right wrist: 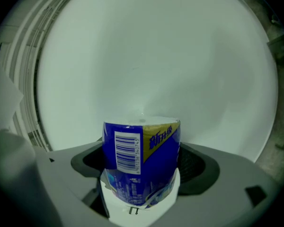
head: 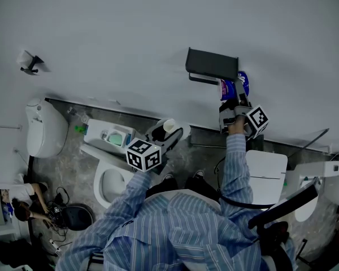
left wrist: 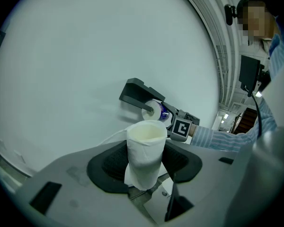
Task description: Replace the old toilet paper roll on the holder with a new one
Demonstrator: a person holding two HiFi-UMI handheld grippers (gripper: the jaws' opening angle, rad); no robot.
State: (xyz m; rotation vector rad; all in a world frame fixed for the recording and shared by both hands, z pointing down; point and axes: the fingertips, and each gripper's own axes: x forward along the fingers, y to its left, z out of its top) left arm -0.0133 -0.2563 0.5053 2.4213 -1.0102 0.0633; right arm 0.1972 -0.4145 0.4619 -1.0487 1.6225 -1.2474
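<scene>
Blue-wrapped roll (right wrist: 141, 162) with barcode (right wrist: 127, 151)

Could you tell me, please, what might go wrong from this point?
1. The new roll clamped in the right gripper is in its blue wrapper. If it goes onto the holder like this, no paper could be pulled off.
2. The old roll in the left gripper looks thin and soft, with a loose tail of paper. It may crush, unwind or slip out.
</scene>
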